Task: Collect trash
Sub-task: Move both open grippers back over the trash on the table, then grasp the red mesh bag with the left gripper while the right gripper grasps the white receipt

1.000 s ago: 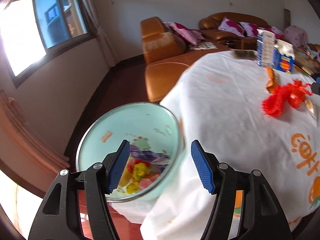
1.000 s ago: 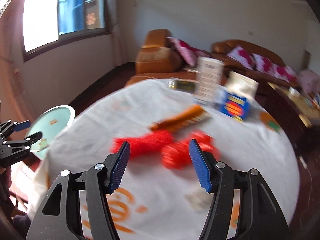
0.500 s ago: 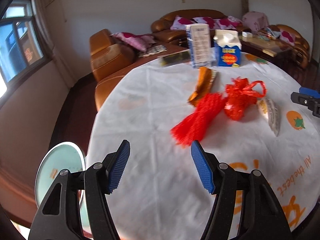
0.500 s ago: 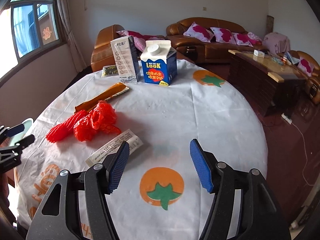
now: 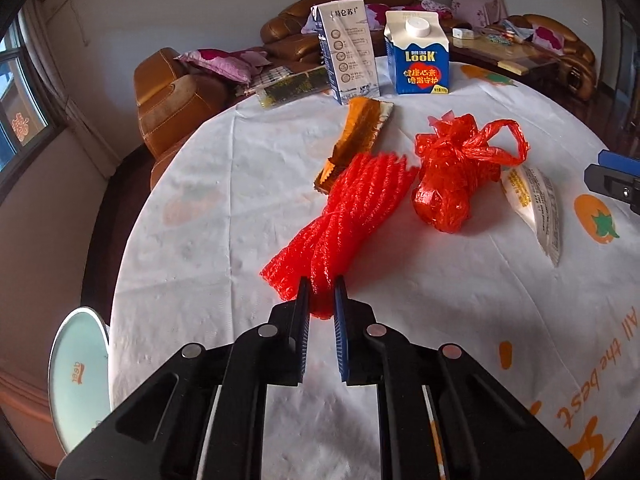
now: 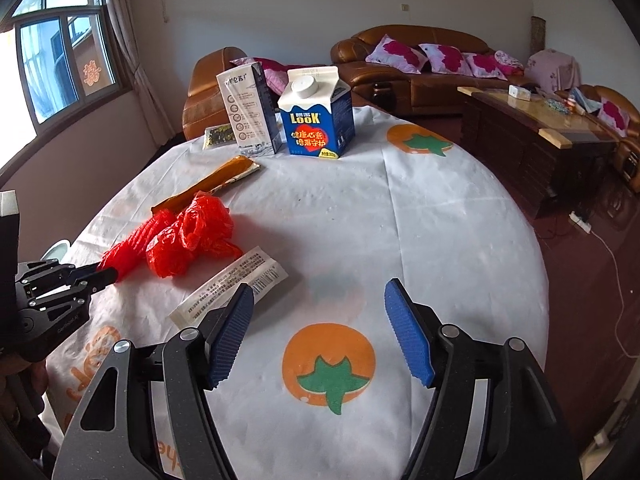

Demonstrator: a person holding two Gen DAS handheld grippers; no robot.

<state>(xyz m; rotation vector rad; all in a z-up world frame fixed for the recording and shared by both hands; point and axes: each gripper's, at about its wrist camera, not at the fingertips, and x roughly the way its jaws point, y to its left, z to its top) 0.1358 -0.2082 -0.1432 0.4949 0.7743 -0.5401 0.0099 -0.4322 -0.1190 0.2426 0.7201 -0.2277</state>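
My left gripper (image 5: 321, 294), wide open half a second ago, now pinches the near end of the red foam net (image 5: 342, 208) on the table (image 5: 440, 300), ready for the bin (image 5: 76, 384), while my right gripper (image 6: 320, 336) hangs open.

Sharp daylit frames, window (image 6: 60, 64) glare left, fisheye-curved edges.

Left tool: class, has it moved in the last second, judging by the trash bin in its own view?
Yes. The left tool has left the trash bin, now lower left, crossed onto the table, and shut on the red foam net.
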